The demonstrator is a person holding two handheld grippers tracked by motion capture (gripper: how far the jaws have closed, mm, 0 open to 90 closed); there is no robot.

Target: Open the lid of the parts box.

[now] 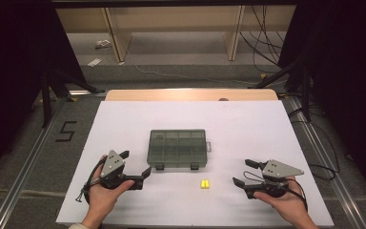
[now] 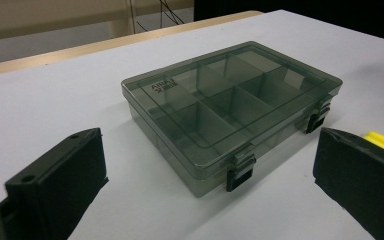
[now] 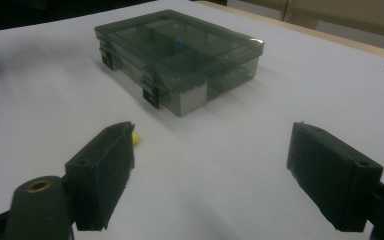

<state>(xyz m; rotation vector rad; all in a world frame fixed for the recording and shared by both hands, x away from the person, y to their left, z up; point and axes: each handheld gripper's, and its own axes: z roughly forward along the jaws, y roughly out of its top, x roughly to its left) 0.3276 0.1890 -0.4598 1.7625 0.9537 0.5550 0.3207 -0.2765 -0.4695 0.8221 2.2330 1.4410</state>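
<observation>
Smoky plastic box [image 1: 177,148] lies closed between and beyond both grippers' wide-open, empty fingers [image 2: 60,185].

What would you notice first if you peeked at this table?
A smoky grey see-through compartment box, lid shut and two black latches on its near side, sits in the middle of the white table. Two small yellow pieces lie just in front of it. On either side a hand holds a black tool, the left tool and right tool, both open with nothing between them.

One camera looks down from high up. Two low cameras look across the surface [image 1: 248,124] from each side, both seeing the grey box [image 2: 230,107].
</observation>
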